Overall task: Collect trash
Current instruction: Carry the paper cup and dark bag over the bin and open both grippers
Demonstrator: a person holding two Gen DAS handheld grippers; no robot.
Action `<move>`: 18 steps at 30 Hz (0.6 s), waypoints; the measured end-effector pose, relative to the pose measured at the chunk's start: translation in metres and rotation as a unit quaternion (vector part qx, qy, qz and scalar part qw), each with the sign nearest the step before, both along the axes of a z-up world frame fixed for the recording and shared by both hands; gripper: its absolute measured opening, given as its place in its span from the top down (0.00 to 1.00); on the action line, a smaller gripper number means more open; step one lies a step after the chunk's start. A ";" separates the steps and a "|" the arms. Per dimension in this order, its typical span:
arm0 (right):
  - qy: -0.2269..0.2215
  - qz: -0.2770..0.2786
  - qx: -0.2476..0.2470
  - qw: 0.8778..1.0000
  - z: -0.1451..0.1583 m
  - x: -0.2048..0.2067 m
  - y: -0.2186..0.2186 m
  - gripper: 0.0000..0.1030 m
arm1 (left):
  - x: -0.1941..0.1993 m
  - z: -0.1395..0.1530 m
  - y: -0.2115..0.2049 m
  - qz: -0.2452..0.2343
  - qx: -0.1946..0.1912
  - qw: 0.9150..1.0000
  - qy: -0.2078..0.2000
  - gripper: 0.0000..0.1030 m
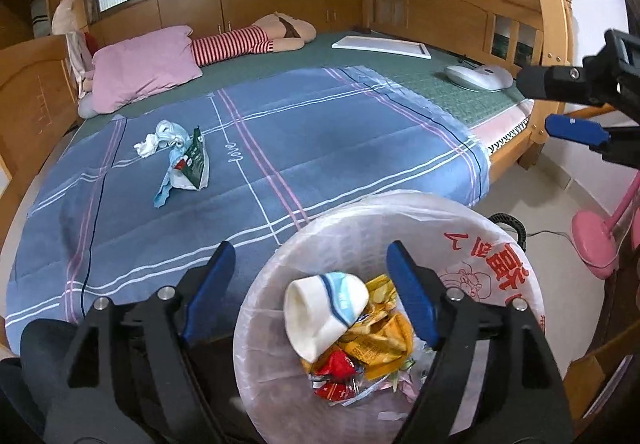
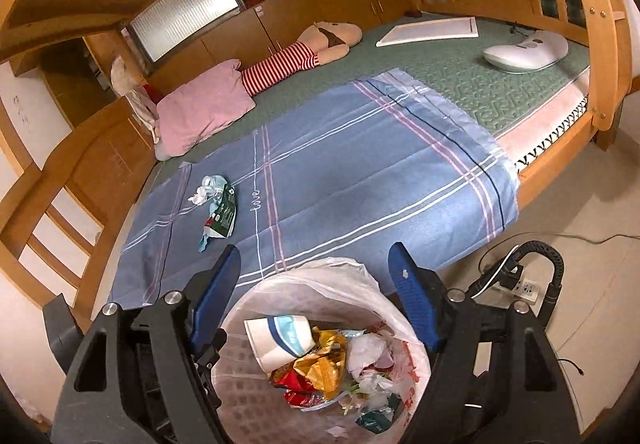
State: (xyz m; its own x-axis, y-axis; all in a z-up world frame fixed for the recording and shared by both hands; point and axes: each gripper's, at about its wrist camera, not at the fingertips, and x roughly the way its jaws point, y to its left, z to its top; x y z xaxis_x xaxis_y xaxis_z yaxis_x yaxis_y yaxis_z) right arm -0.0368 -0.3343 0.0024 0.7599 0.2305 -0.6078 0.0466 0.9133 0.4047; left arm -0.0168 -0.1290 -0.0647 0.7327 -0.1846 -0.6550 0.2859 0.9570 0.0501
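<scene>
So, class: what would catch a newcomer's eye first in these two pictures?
Probably the lined trash bin in the foreground, with a paper cup lying on bright wrappers. Next, the small litter pile left on the blue plaid sheet, towards its left side.

One bin (image 1: 400,212), one paper cup (image 1: 320,308) – one pillow (image 1: 144,72), two claws (image 1: 312,284) (image 2: 316,284)
</scene>
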 end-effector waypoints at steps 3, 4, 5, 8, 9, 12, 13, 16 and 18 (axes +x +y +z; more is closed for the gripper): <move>0.002 0.002 -0.002 1.000 -0.001 0.001 0.003 0.27 | 0.002 0.000 0.004 0.009 0.001 1.000 0.000 0.24; 0.002 0.003 -0.002 1.000 -0.002 0.001 0.004 0.27 | 0.002 0.000 0.005 0.012 0.003 1.000 -0.002 0.24; 0.002 0.003 -0.002 1.000 -0.002 0.001 0.005 0.27 | 0.002 0.001 0.005 0.016 0.007 1.000 -0.006 0.24; 0.005 0.004 -0.006 1.000 -0.005 0.002 0.008 0.27 | -0.001 0.004 0.006 0.028 0.026 0.999 -0.028 0.23; 0.006 0.004 -0.006 1.000 -0.006 0.003 0.008 0.27 | -0.002 0.005 0.006 0.032 0.033 0.998 -0.037 0.22; 0.010 0.005 -0.004 1.000 -0.009 0.005 0.010 0.27 | -0.003 0.008 0.007 0.035 0.035 0.998 -0.045 0.22; 0.012 0.006 -0.004 1.000 -0.010 0.006 0.011 0.27 | -0.003 0.008 0.008 0.035 0.036 0.998 -0.045 0.22; 0.016 0.010 -0.004 1.000 -0.013 0.009 0.013 0.27 | -0.002 0.006 0.010 0.037 0.036 0.998 -0.039 0.22; 0.019 0.011 -0.003 1.000 -0.016 0.011 0.015 0.27 | 0.000 0.005 0.011 0.039 0.035 0.998 -0.036 0.22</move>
State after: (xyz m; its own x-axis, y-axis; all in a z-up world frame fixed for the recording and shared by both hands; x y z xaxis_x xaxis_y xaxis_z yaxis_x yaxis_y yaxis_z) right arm -0.0258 -0.3189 -0.0137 0.7315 0.2430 -0.6371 0.0410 0.9169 0.3969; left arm -0.0167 -0.1180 -0.0601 0.7884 -0.0810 -0.6098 0.2048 0.9693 0.1360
